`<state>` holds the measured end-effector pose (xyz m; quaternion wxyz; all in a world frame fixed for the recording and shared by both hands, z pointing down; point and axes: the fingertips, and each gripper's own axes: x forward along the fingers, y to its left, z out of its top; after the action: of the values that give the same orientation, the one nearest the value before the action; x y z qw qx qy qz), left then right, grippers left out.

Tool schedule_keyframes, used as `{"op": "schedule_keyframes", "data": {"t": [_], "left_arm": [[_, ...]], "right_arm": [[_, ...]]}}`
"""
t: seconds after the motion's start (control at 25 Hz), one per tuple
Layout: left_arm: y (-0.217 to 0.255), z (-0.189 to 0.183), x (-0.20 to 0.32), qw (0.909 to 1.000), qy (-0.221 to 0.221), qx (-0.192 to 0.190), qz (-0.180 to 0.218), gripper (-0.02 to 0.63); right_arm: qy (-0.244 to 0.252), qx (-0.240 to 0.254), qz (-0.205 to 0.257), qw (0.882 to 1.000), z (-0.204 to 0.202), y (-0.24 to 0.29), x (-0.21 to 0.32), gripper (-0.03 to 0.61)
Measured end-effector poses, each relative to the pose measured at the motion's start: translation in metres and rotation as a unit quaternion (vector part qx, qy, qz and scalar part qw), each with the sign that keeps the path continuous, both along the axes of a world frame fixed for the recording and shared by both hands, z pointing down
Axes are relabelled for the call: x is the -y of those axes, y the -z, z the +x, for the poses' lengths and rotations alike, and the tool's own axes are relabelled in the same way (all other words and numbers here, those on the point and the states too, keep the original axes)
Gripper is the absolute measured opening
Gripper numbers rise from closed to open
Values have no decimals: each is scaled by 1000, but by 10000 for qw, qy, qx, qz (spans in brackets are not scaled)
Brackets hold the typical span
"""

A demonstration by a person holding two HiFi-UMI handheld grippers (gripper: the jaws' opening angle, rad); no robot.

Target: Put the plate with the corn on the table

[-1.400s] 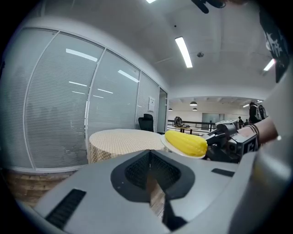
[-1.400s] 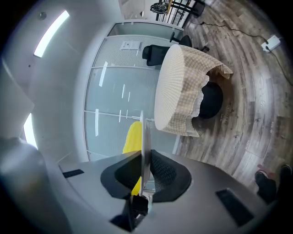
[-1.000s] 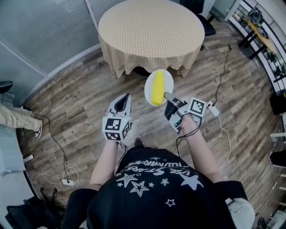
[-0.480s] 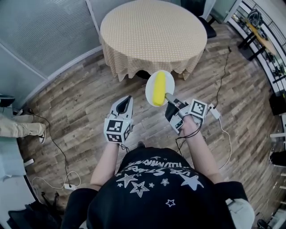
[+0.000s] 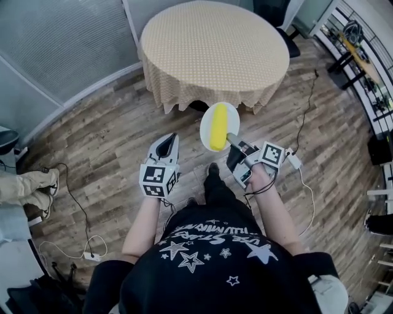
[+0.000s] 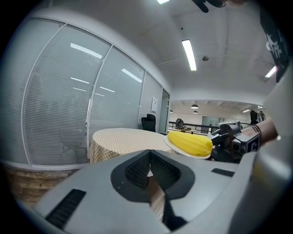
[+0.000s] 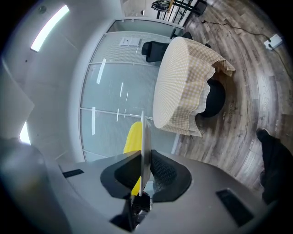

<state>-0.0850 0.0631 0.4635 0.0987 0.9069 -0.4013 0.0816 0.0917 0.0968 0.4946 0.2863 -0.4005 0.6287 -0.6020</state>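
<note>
A white plate (image 5: 228, 118) carrying a yellow corn cob (image 5: 217, 126) hangs in the air over the wooden floor, just short of the round table (image 5: 215, 49) with its beige checked cloth. My right gripper (image 5: 232, 140) is shut on the plate's near rim. In the right gripper view the plate (image 7: 143, 137) stands edge-on between the jaws of the right gripper (image 7: 143, 176), the corn (image 7: 133, 135) on its left face. My left gripper (image 5: 166, 145) is shut and holds nothing, left of the plate. Its own view shows the corn (image 6: 190, 143) and the table (image 6: 121, 136) ahead.
A glass partition wall (image 5: 61, 49) curves along the left. A black office chair (image 5: 276, 18) stands behind the table. Cables (image 5: 305, 110) and a power strip (image 5: 93, 257) lie on the floor. Another person's legs (image 5: 24, 187) are at the far left. Shelving (image 5: 362, 49) lines the right.
I have stepped closer to the table, and a foot now shows between the grippers. The plate stays in the right gripper. The other person's legs at the left have shifted.
</note>
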Motion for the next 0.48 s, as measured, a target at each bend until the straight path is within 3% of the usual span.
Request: {"op": "schedule_keyframes", "data": {"t": [0.2, 0.48], "left_arm": [[-4, -7, 4, 9998, 181, 87, 30, 8], [-6, -21, 77, 9978, 620, 229, -93, 8]], "right_arm": [[62, 74, 19, 10000, -3, -13, 18, 52], [572, 96, 74, 9983, -15, -16, 103, 52]]}}
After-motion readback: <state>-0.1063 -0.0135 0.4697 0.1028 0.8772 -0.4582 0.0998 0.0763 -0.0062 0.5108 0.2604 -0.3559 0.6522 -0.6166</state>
